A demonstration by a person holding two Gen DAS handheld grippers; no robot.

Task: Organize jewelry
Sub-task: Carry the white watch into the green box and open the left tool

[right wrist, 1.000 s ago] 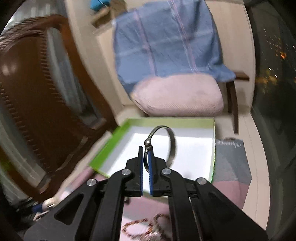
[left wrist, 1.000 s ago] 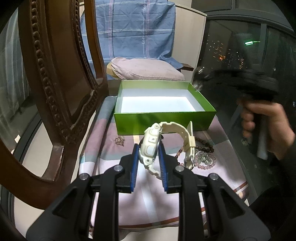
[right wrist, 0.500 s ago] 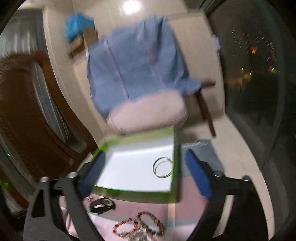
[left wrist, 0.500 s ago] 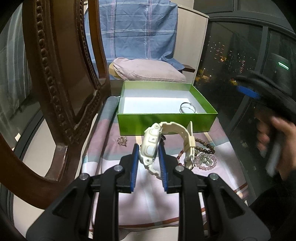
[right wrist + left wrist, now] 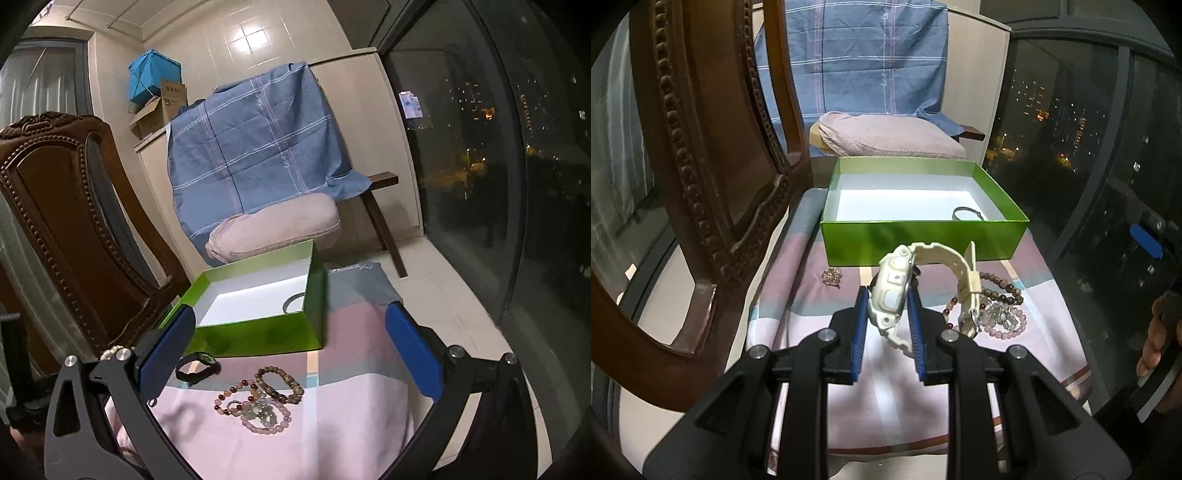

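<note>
My left gripper [image 5: 886, 299] is shut on the case of a cream watch [image 5: 938, 255], held above the pink cloth in front of the green box [image 5: 923, 240]. A metal bangle [image 5: 966, 213] lies inside the box at its right end; the right wrist view also shows this bangle [image 5: 293, 304]. My right gripper [image 5: 291, 354] is wide open with nothing between its pads. It hangs over a heap of beaded bracelets [image 5: 258, 402], short of the green box [image 5: 258, 336]. A black watch [image 5: 197, 365] lies by its left finger.
A carved wooden chair back [image 5: 701, 166] stands close on the left. A small crystal bead cluster [image 5: 832, 276] lies left of the box. Behind the box are a pink cushion [image 5: 273, 229] and a blue checked cloth [image 5: 258, 147]. Dark window glass [image 5: 480, 184] runs along the right.
The right gripper let go of the metal bangle, which now lies in the box, then opened wide and drew back toward the bracelets. The left gripper has kept still with the watch.
</note>
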